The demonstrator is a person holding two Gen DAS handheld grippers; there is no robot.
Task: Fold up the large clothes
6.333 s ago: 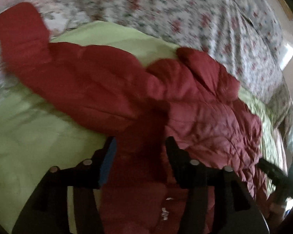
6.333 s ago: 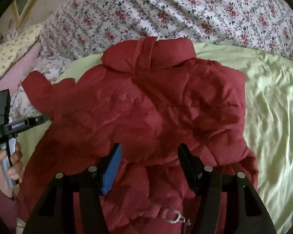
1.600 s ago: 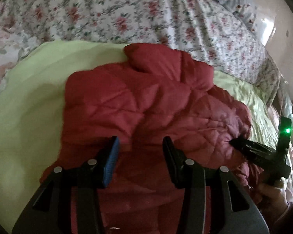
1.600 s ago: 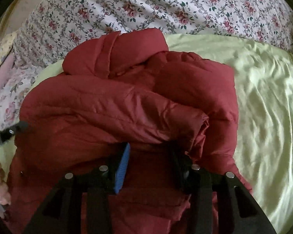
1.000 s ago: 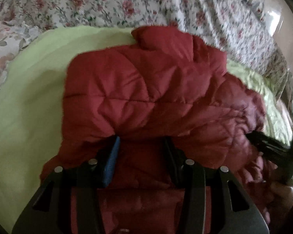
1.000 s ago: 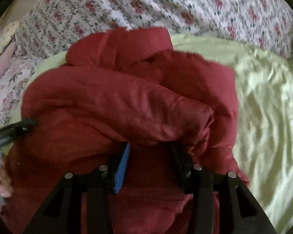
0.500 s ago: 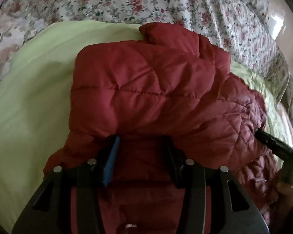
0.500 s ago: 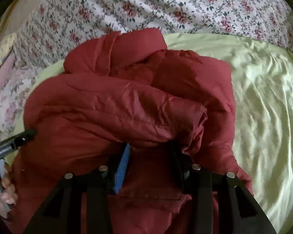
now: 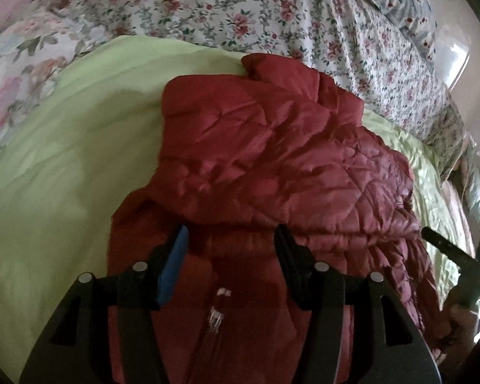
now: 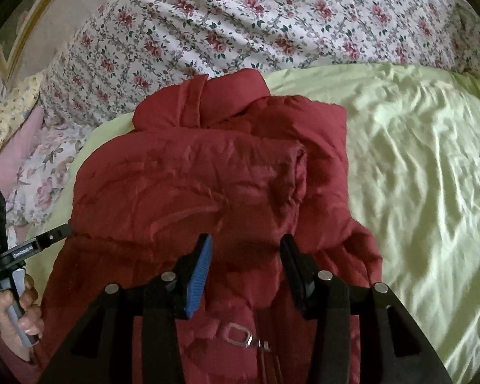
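Observation:
A red quilted jacket (image 9: 272, 166) lies on a light green sheet (image 9: 64, 160), its sides and sleeves folded in over the body, collar at the far end. It also shows in the right wrist view (image 10: 201, 185), with a metal buckle (image 10: 238, 336) near the hem. My left gripper (image 9: 230, 236) is open and empty, just above the near part of the jacket. My right gripper (image 10: 244, 246) is open and empty over the jacket's near edge. The left gripper shows at the jacket's left side in the right wrist view (image 10: 52, 235).
A floral duvet (image 10: 272, 19) is bunched along the far side of the bed. The green sheet (image 10: 416, 176) spreads wide to the right of the jacket. A pink pillow (image 10: 12, 166) lies at the far left. The right gripper's tip (image 9: 444, 249) shows at the right.
Both sleeves were folded in over the jacket. In the last second both grippers drew back a little from the folded cloth, jaws open throughout.

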